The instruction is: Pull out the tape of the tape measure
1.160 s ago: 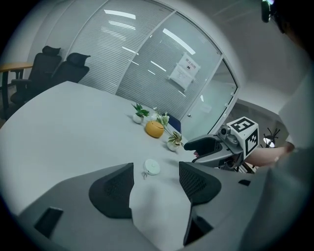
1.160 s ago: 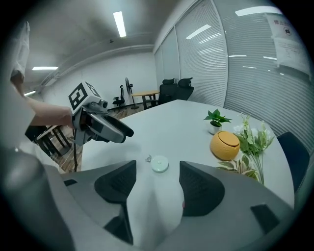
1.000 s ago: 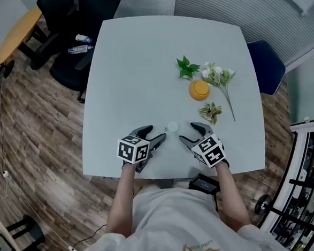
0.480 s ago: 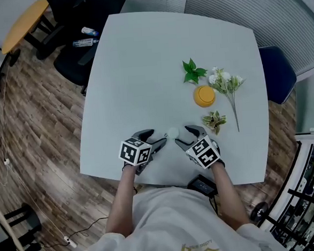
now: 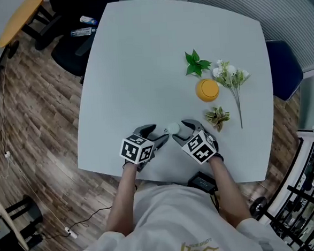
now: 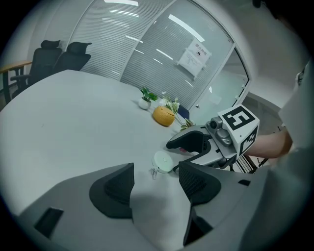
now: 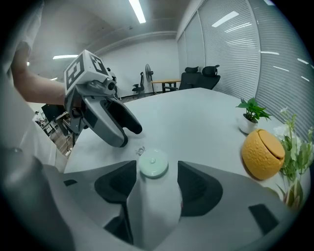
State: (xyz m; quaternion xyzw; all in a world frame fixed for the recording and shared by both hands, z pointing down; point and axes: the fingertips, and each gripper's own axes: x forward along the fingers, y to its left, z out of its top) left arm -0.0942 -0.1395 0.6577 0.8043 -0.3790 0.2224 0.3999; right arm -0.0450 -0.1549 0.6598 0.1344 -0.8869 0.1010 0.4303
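1. One small, round, pale tape measure (image 5: 172,128) lies flat on the white table (image 5: 132,75), near the edge closest to the person and midway between the two grippers.
2. A small metal ring (image 6: 153,171) sticks out of its case on the side facing the left gripper and rests on the tabletop.
3. The right gripper (image 5: 180,132) points at the case from the right. Its jaws are apart, and the case sits just at their tips, not clamped.
4. The left gripper (image 5: 156,135) points at it from the left. Its jaws are also spread and hold nothing, with the ring just off their tips.
5. Both grippers are low over the table, and their tips nearly meet around the case.
6. Further out on the right gripper's side lies a sprig of variegated leaves (image 5: 216,117), then an orange-shaped container (image 5: 207,90).
7. A spray of white artificial flowers (image 5: 230,79) lies just beside the container, and a small green potted plant (image 5: 196,63) stands beyond it.
8. Black office chairs (image 5: 71,48) stand at the table's far left corner on the wood floor (image 5: 34,136).
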